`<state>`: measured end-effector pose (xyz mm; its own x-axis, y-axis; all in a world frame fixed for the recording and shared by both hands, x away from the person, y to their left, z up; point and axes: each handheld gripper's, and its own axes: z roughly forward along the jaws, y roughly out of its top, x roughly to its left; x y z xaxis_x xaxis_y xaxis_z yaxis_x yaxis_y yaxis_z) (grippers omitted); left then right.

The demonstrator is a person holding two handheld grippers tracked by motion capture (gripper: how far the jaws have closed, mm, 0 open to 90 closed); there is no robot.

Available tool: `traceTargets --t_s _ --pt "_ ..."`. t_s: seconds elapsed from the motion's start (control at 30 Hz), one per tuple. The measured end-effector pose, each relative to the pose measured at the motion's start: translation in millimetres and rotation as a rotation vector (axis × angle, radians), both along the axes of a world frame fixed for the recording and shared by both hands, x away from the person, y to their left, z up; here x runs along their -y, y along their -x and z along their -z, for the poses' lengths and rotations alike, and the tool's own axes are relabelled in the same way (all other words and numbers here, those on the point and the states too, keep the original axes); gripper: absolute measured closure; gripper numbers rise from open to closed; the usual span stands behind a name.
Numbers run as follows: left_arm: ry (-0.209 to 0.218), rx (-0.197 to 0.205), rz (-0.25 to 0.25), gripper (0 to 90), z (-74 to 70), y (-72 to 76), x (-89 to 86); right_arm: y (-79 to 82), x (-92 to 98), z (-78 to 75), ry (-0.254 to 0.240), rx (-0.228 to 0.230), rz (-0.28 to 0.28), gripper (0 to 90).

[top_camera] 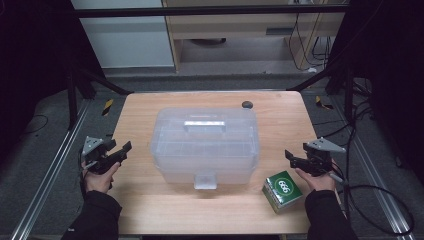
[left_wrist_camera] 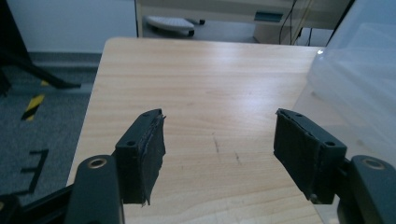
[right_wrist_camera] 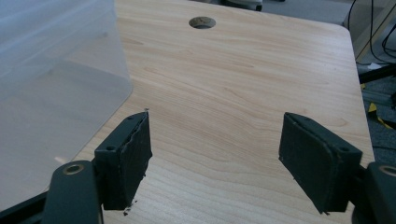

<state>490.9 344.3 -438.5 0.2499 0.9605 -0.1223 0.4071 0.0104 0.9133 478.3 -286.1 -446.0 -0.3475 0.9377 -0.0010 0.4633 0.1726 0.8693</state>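
Wooden table (top_camera: 150, 210), light-grained, rounded at the corners, with a round cable hole (top_camera: 247, 104) near the far edge.

Translucent plastic storage box (top_camera: 206, 145), lid shut, at the middle of the table. Long axis across the table, left to right. Carry handle (top_camera: 204, 125) flat on the lid along that same axis. Front latch (top_camera: 205, 181) facing the person's side, at the middle of the near wall. Same box at the right edge of the left gripper view (left_wrist_camera: 359, 84) and at the left edge of the right gripper view (right_wrist_camera: 51, 74).

Green carton (top_camera: 282, 190) with a white oval label, near the front right corner of the table, just off the box's near right corner, apart from it. Turned at an angle to the table edge.

Left gripper (top_camera: 119, 151) held at the table's left edge, left of the box, well apart from it, pointing toward it. Jaws spread wide, nothing between them but bare table in the left gripper view (left_wrist_camera: 219, 154).

Right gripper (top_camera: 294, 158) held near the table's right edge, right of the box, just above the carton in the high view, pointing inward at the box. Jaws likewise wide apart, holding nothing, bare wood between them in the right gripper view (right_wrist_camera: 215, 163).
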Motion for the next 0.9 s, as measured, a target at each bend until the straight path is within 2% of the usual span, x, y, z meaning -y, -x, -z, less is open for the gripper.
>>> traceTargets --t_s 0.1,0.3,0.43,0.6,0.63,0.67,0.7,0.83,0.9 --pt "-0.014 -0.008 0.029 35.8 -5.5 0.5 4.0 0.3 -1.5 -1.2 0.000 -0.006 -0.007 25.8" --pt "-0.078 0.058 0.071 37.3 -20.5 3.9 8.2 0.0 -9.9 -3.5 0.020 -0.020 -0.040 27.1" --pt "-0.101 0.106 0.084 32.9 -32.0 6.4 8.7 -0.4 -13.6 -5.5 0.027 -0.021 -0.050 27.0" --pt "-0.131 0.096 0.128 26.8 -39.8 6.9 13.6 -0.9 -15.9 -6.4 0.037 -0.022 -0.052 25.8" --pt "-0.109 0.081 0.157 21.9 -41.6 5.3 14.3 -1.5 -16.2 -6.3 0.038 -0.027 -0.047 25.5" --pt "-0.109 0.081 0.157 21.3 -41.6 5.3 14.3 -1.5 -16.2 -6.3 0.038 -0.027 -0.047 25.5" --pt "-0.081 0.069 0.172 21.3 -42.9 4.4 14.9 -1.7 -16.0 -6.5 0.039 -0.028 -0.047 25.5" --pt "-0.069 0.068 0.175 21.7 -49.4 4.0 14.9 -2.3 -15.0 -7.0 0.042 -0.026 -0.044 25.1" --pt "-0.108 0.091 0.159 21.7 -56.3 4.2 14.7 -3.0 -15.2 -6.7 0.049 -0.030 -0.047 24.8"
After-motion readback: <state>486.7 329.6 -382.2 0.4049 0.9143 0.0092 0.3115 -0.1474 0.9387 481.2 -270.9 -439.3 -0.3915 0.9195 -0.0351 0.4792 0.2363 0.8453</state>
